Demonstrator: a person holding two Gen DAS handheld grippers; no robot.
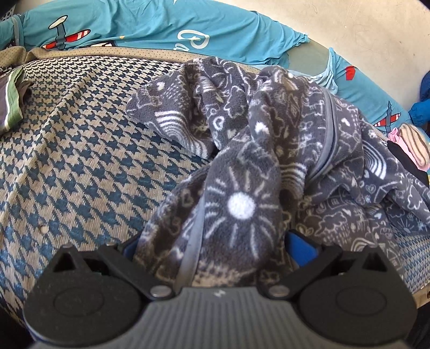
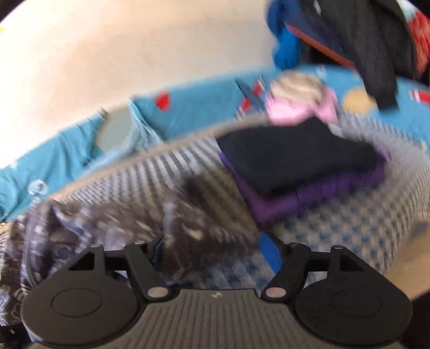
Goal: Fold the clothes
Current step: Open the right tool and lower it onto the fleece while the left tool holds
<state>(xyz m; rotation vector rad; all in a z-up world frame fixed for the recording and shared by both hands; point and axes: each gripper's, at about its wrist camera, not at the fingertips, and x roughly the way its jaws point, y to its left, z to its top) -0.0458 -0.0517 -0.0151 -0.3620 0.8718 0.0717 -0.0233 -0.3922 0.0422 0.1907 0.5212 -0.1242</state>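
Lying bunched on a houndstooth woven bed cover (image 1: 67, 150), blue and beige: a grey fleece garment (image 1: 242, 171), plush and nubby, printed with white doodles of suns, hearts and rainbows, edged in smooth grey piping. Running its long axis from the left gripper (image 1: 215, 249) up and away toward the turquoise sheet (image 1: 150, 24), with a twisted sleeve-like lobe pointing upper left. Being pinched by the left gripper, a thick fold bulging between the blue pads, jaws fairly wide around it. Standing open in the blurred right view: the right gripper (image 2: 215, 252), fleece against its left finger only, right pad (image 2: 271, 253) bare. Sitting beyond: a folded black piece (image 2: 293, 153) stacked on a folded purple one (image 2: 317, 193), flat and rectangular.
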